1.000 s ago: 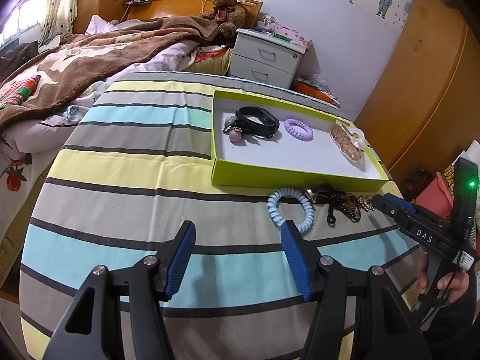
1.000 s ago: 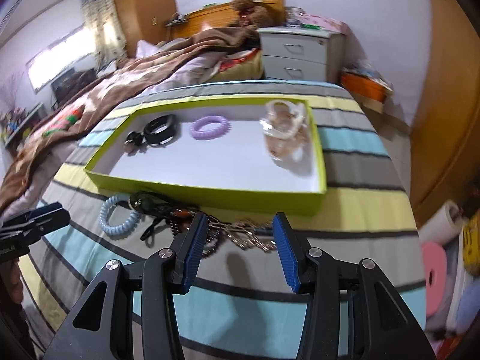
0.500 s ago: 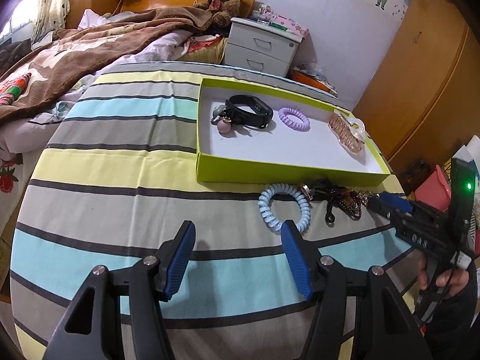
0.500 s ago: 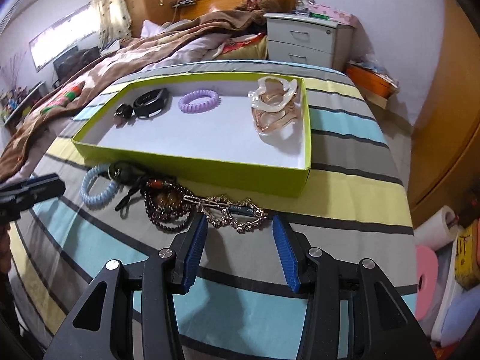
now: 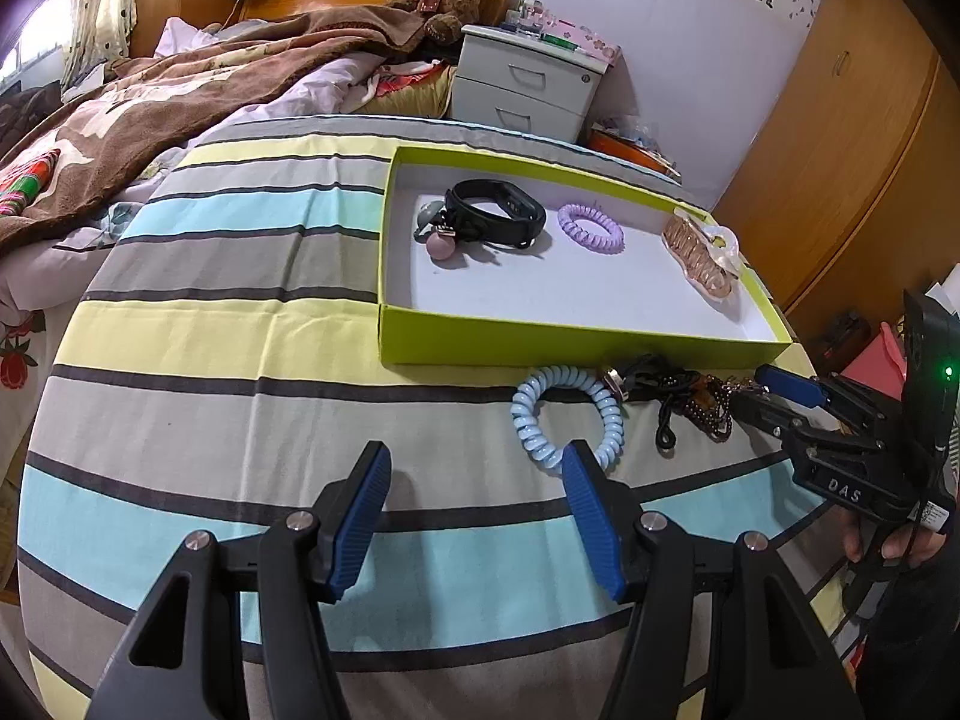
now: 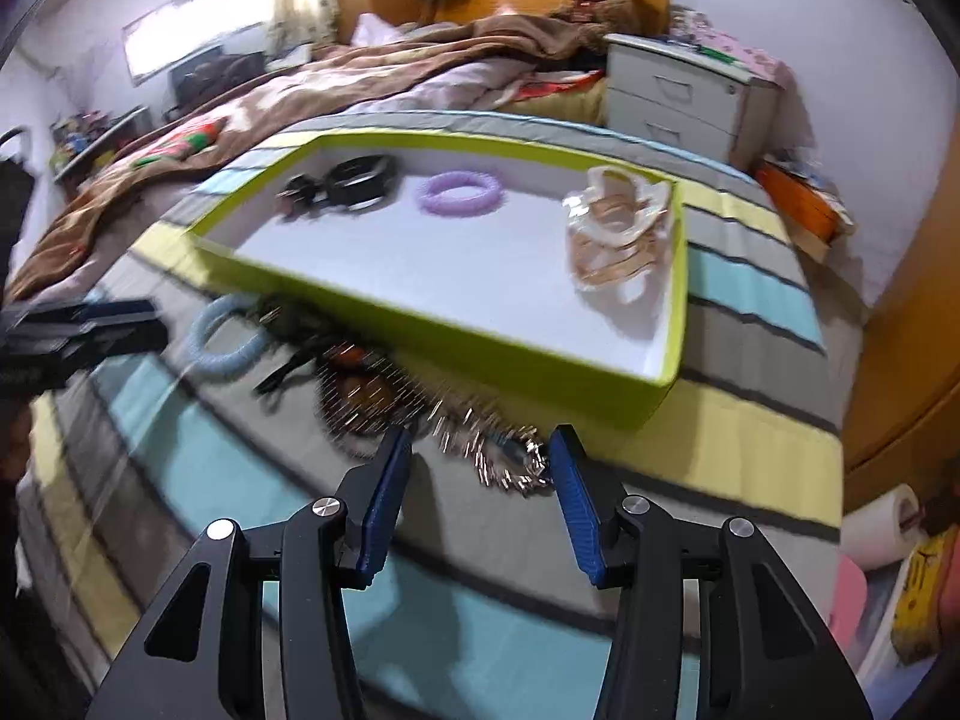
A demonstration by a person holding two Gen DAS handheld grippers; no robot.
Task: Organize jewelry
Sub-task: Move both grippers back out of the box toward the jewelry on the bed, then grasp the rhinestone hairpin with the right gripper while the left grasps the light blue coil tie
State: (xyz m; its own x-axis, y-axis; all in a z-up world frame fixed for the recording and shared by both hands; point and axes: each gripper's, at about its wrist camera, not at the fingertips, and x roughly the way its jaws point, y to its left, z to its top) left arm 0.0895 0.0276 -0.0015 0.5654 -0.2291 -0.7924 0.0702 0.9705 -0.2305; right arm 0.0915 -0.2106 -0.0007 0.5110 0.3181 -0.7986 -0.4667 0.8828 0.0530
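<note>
- Since a second ago, my right gripper (image 6: 480, 468) has rolled and closed in on the gold chain (image 6: 498, 456).
- Its jaws are opening, nothing pinched; chain lies just ahead, long axis crosswise to them.
- Left gripper (image 5: 474, 480) is spread, empty, beside the blue coil band (image 5: 567, 414).
- Green tray (image 5: 540, 348) sits beyond; beads glossy, chain limp.

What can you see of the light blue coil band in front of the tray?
The light blue coil band is a spiral-cord loop, plastic-looking, lying flat on the striped cloth just outside the green tray's near wall. A dark tangle of jewelry meets its right side. Nothing grips it; one left finger overlaps its near edge in view.
</note>
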